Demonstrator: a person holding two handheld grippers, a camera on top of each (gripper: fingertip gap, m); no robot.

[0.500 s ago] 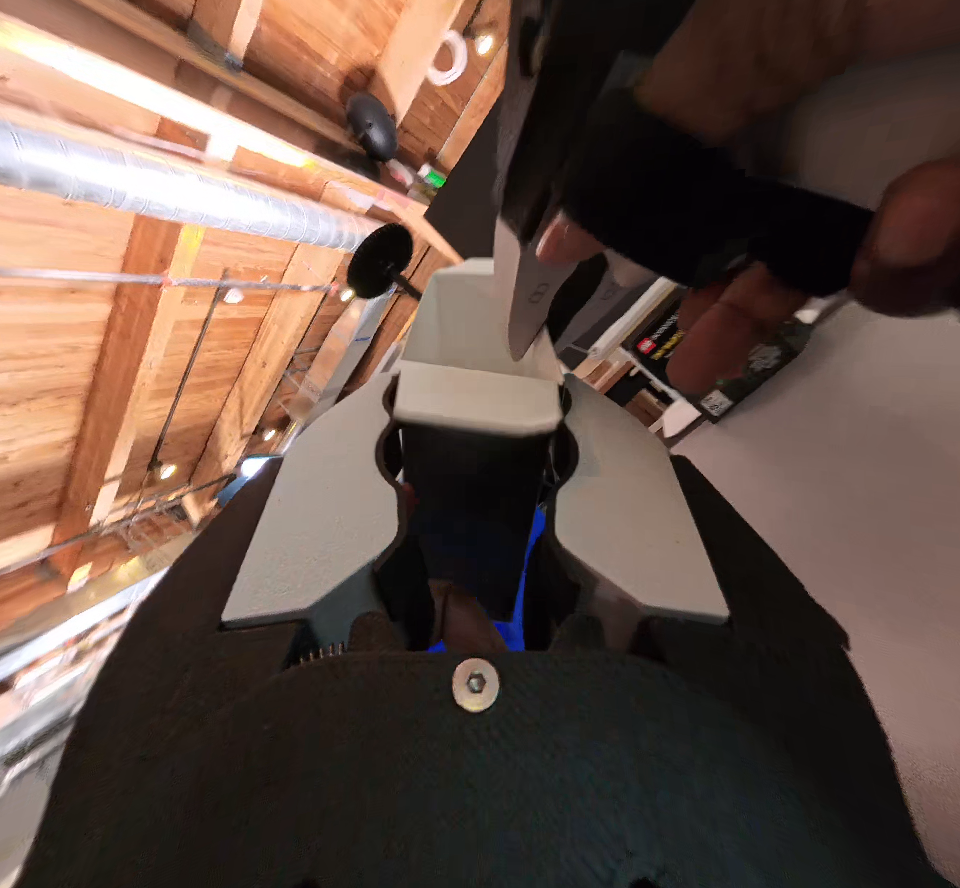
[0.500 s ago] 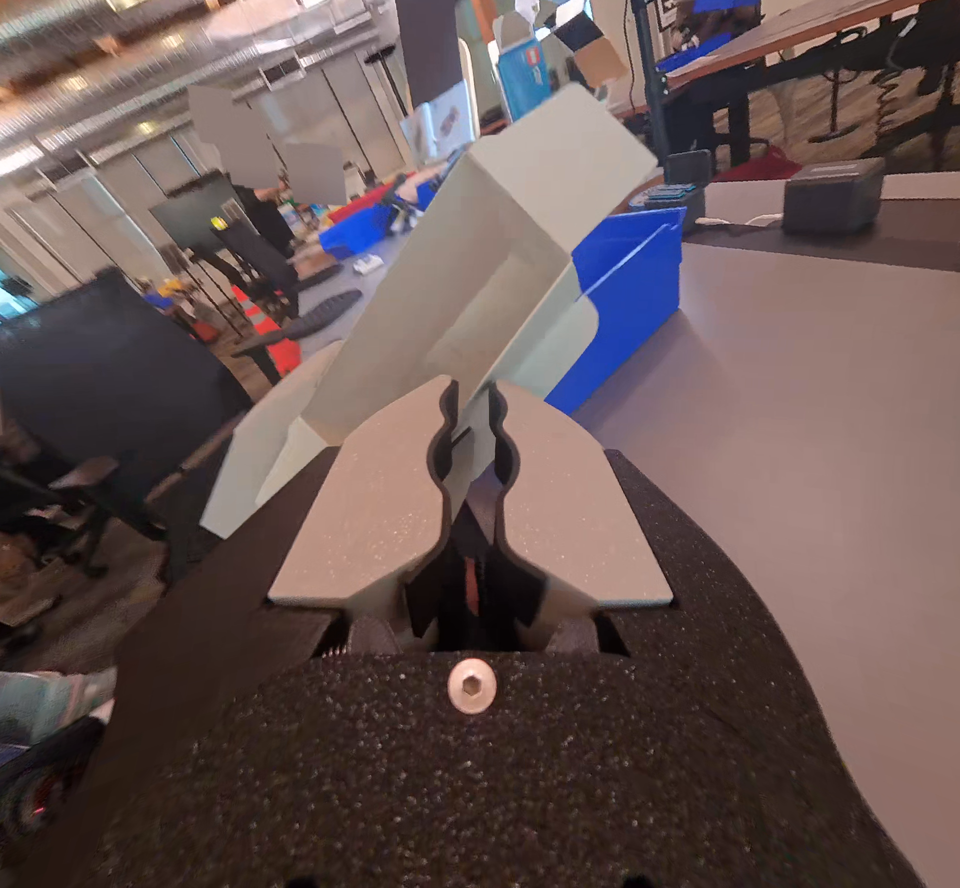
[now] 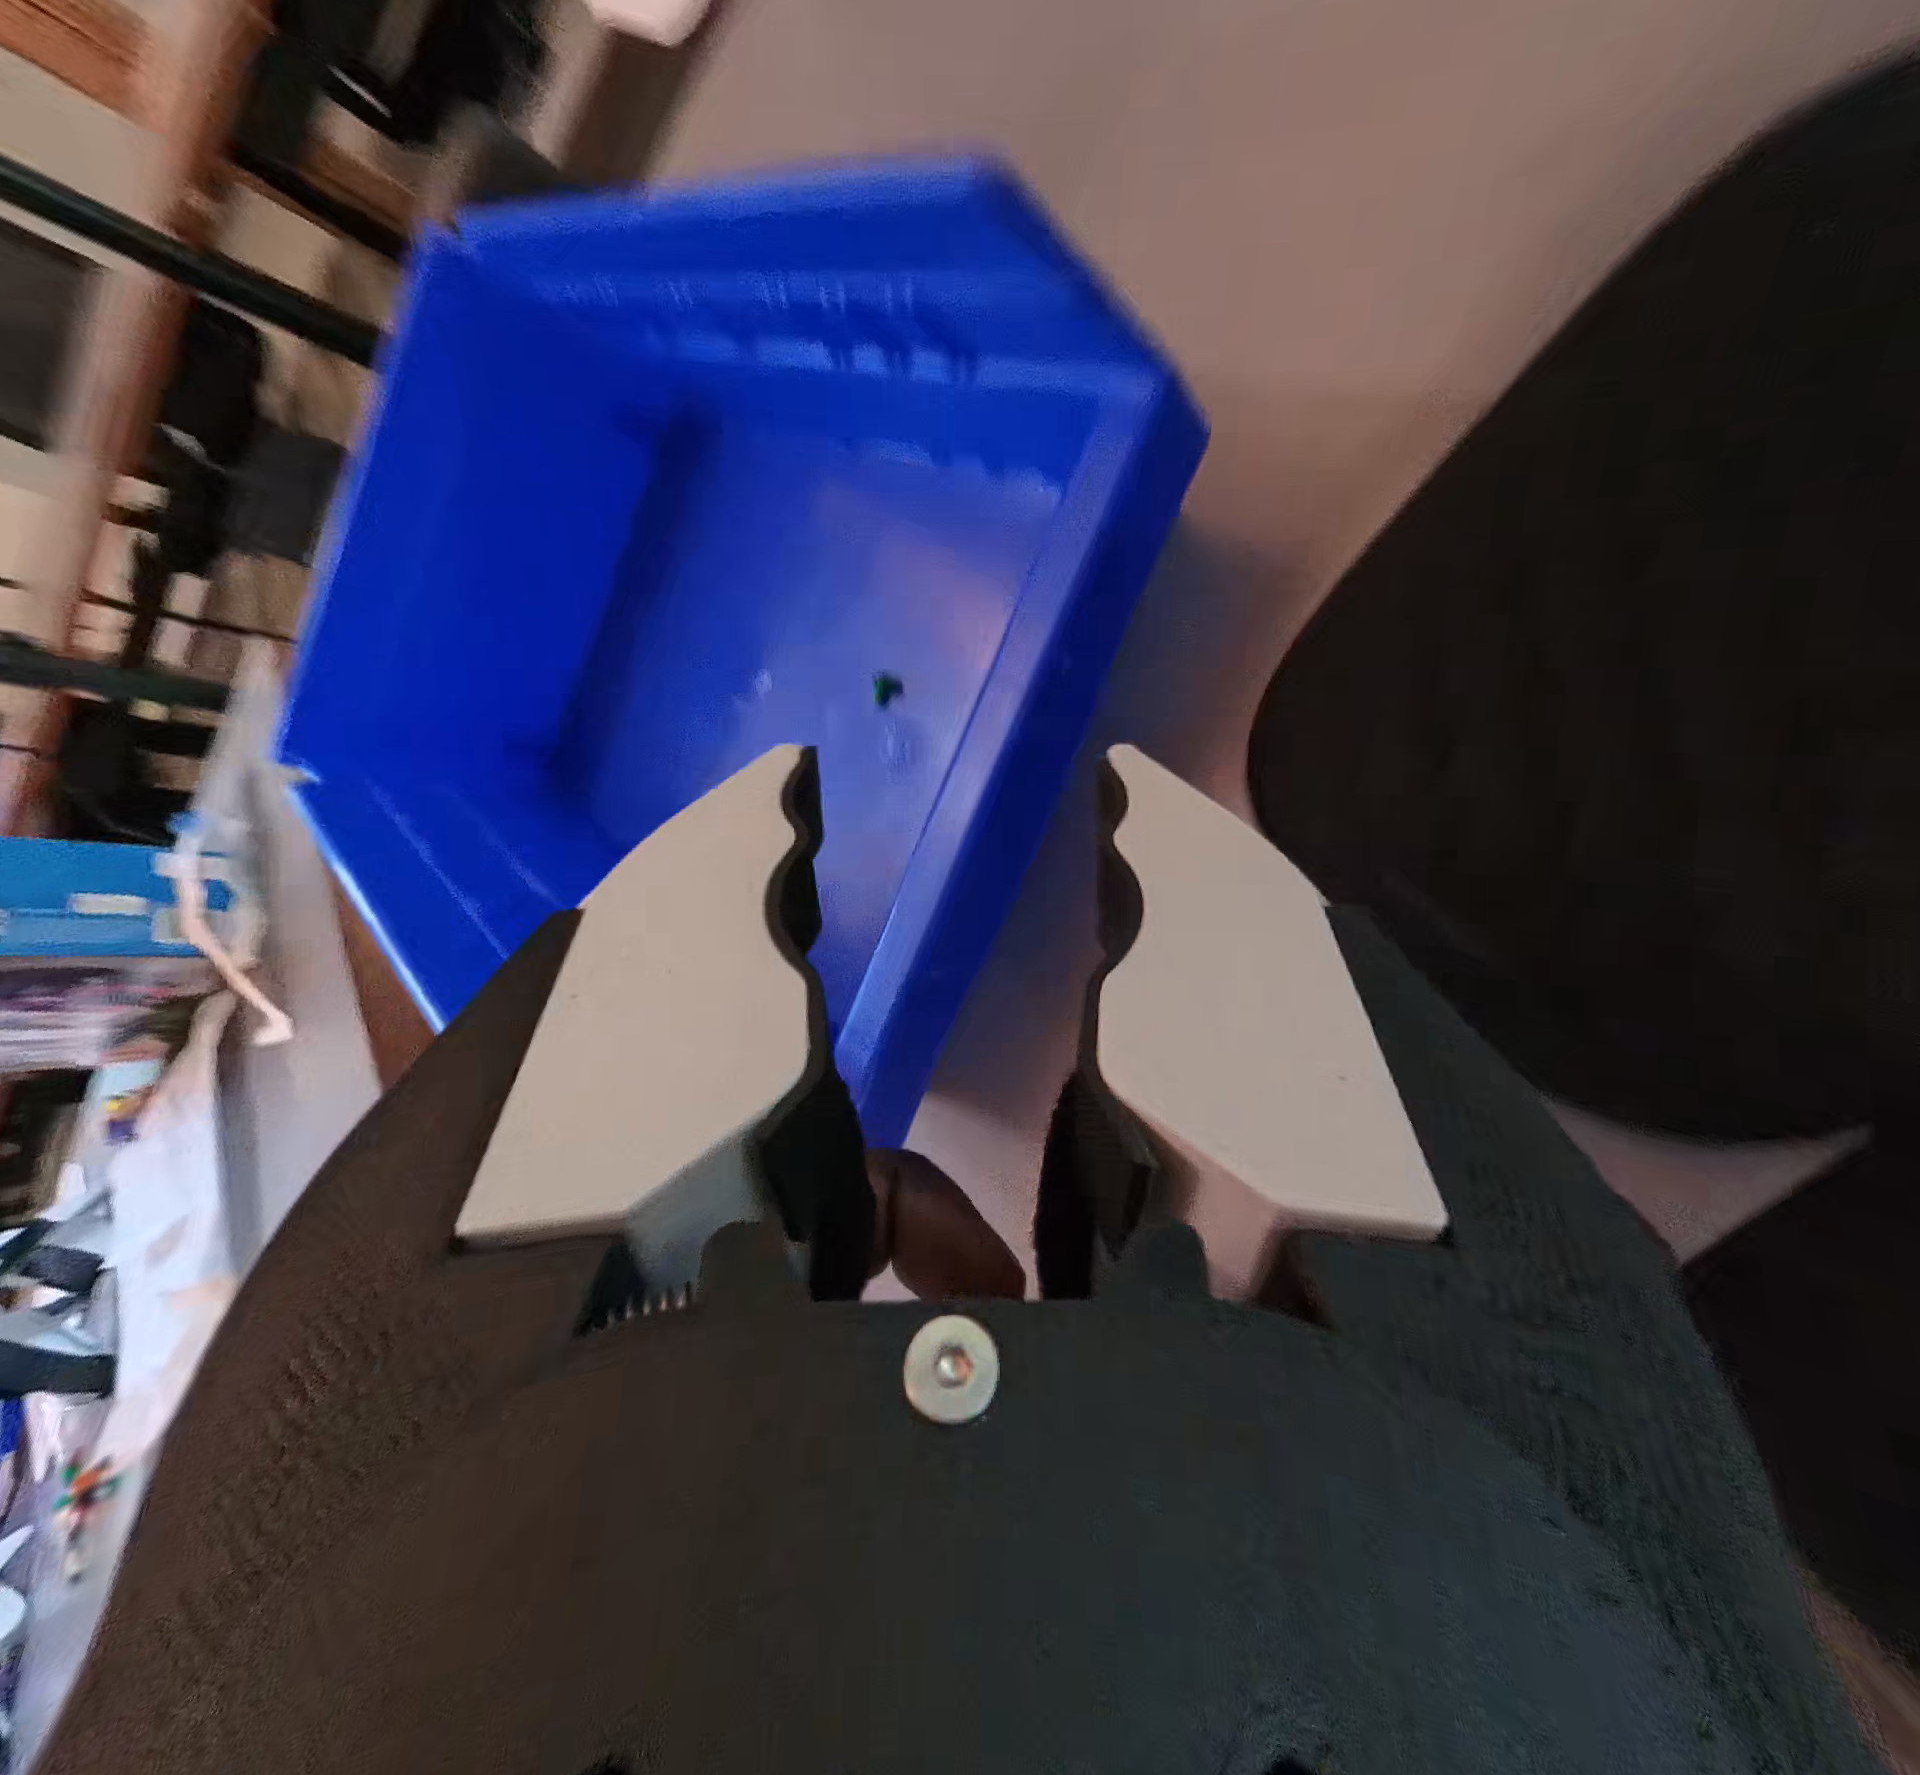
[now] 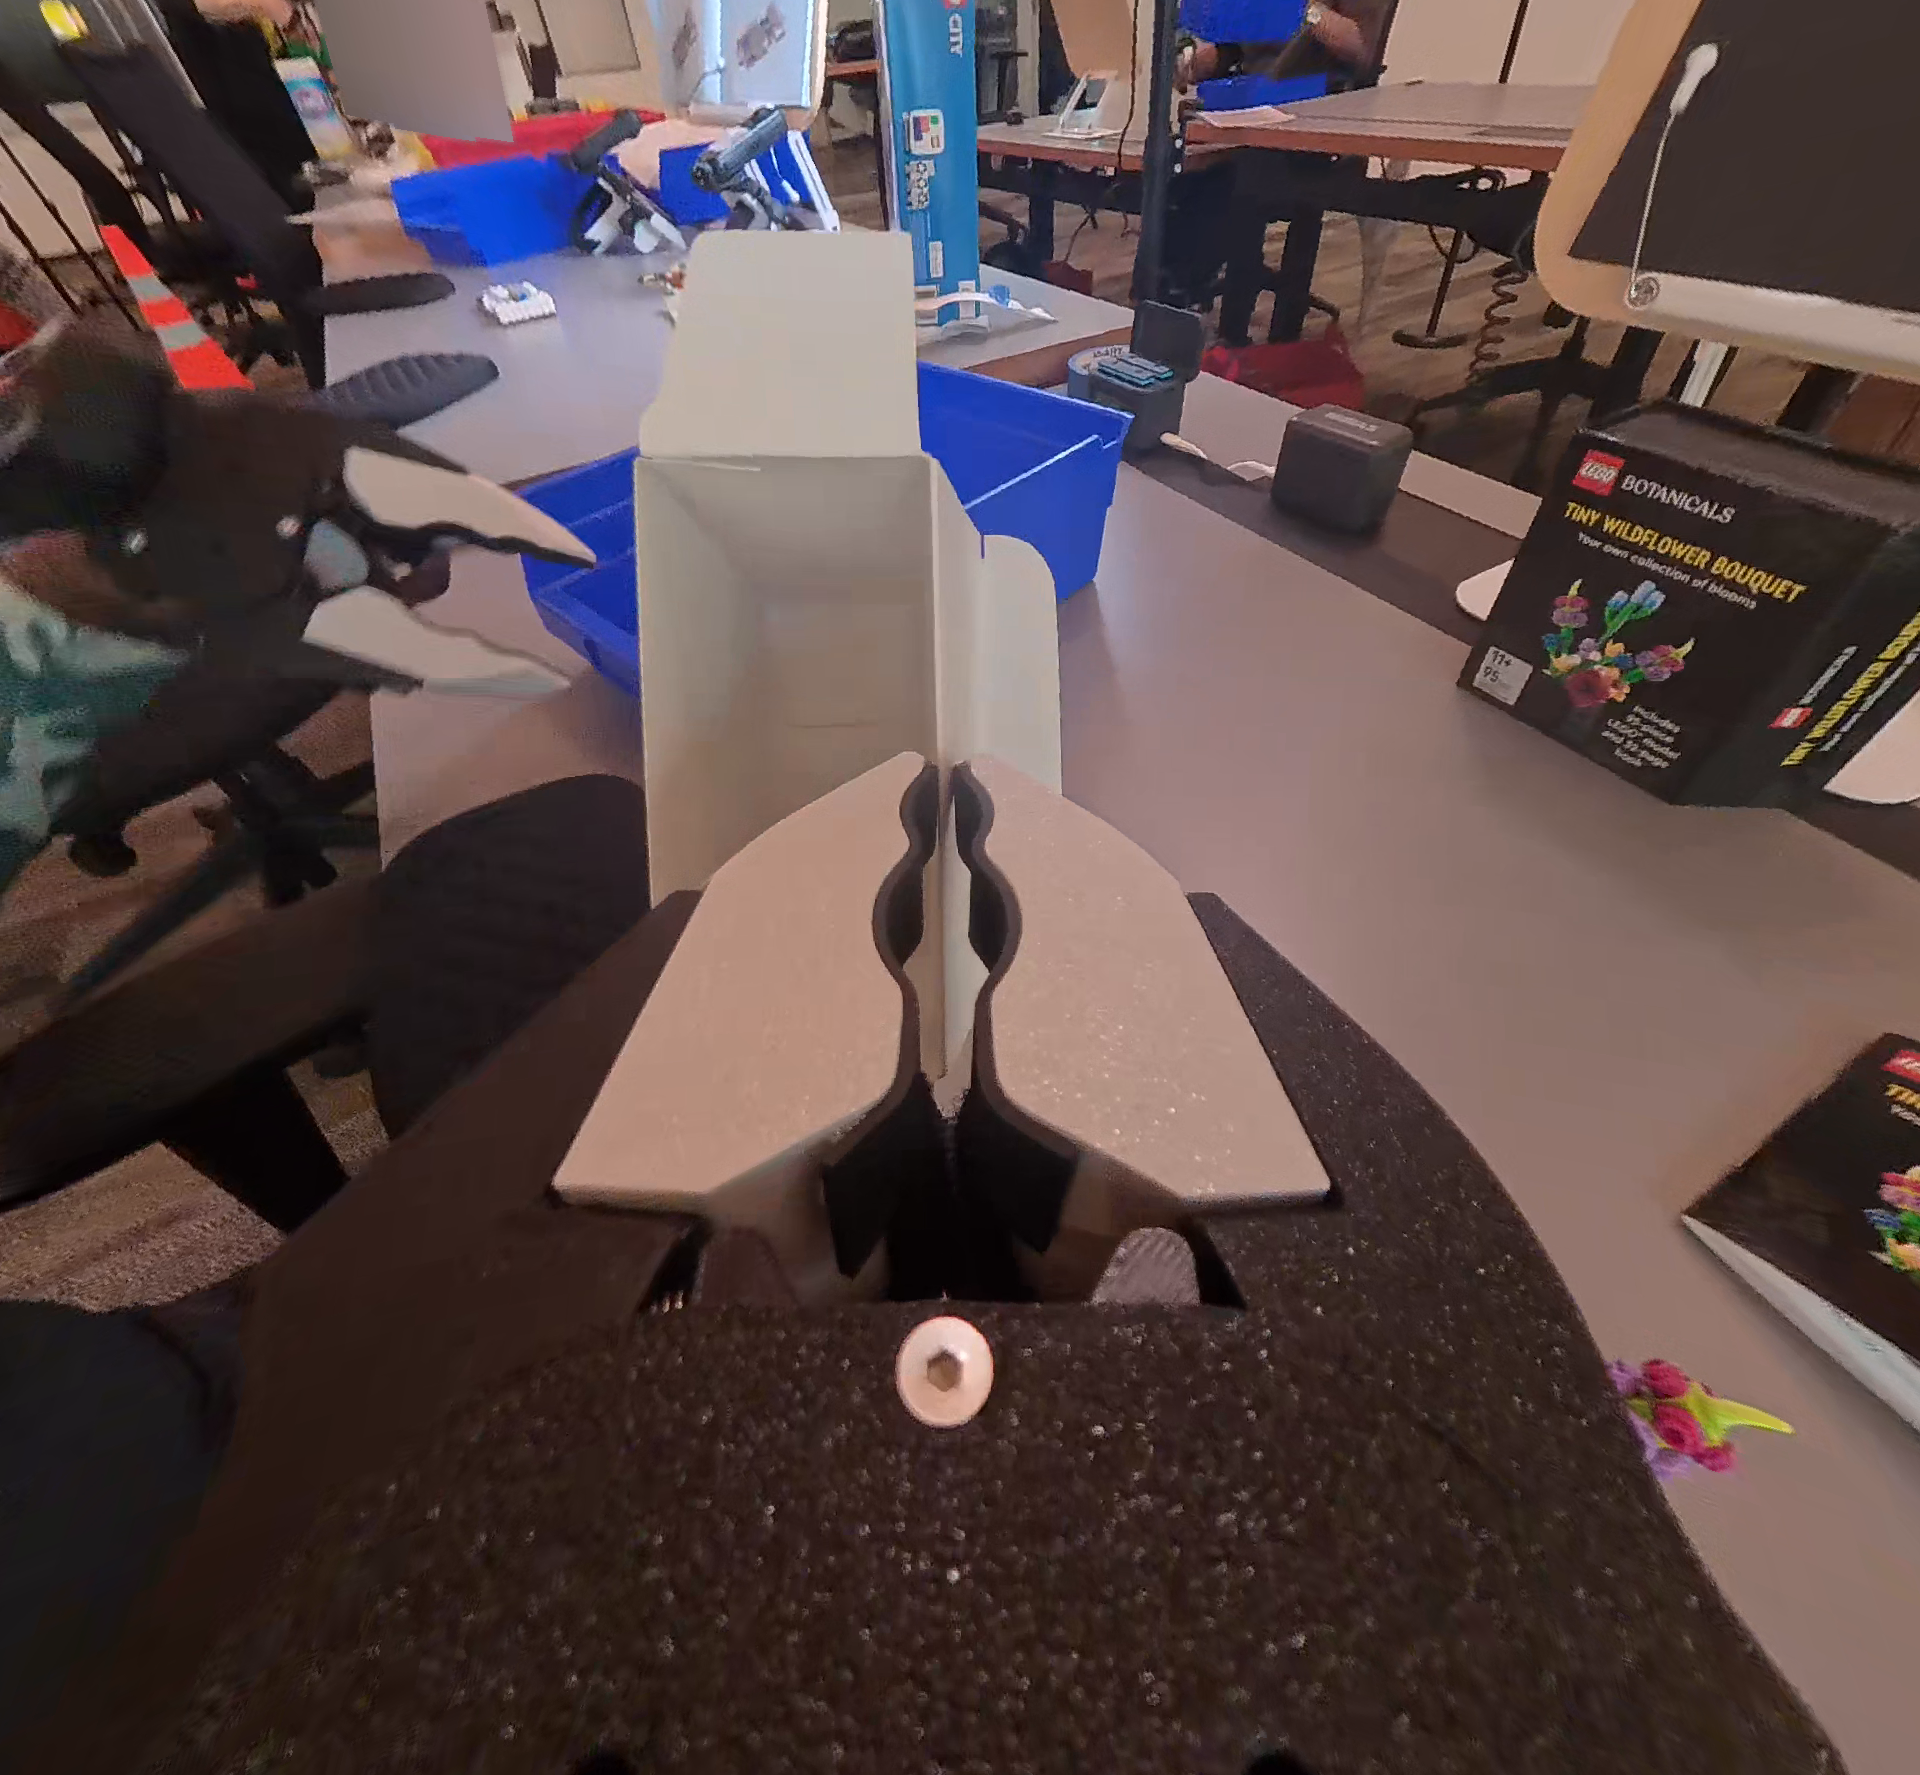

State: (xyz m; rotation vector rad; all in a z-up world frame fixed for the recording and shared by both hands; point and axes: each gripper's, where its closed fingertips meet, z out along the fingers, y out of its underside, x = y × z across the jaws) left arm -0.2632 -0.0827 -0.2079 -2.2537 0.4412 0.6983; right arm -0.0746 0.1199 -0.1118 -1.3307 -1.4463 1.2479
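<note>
Between the jaws of the right gripper (image 4: 943, 769), pressed together on one side wall, a white open-topped carton (image 4: 790, 603) stands upright above the grey table (image 4: 1351, 894). To its left the left gripper (image 3: 956, 759) hangs with jaws spread and nothing in them, just over the near rim of a blue bin (image 3: 644, 530) that sits on the table behind the carton. Farther right stands a black printed box (image 4: 1704, 624).
</note>
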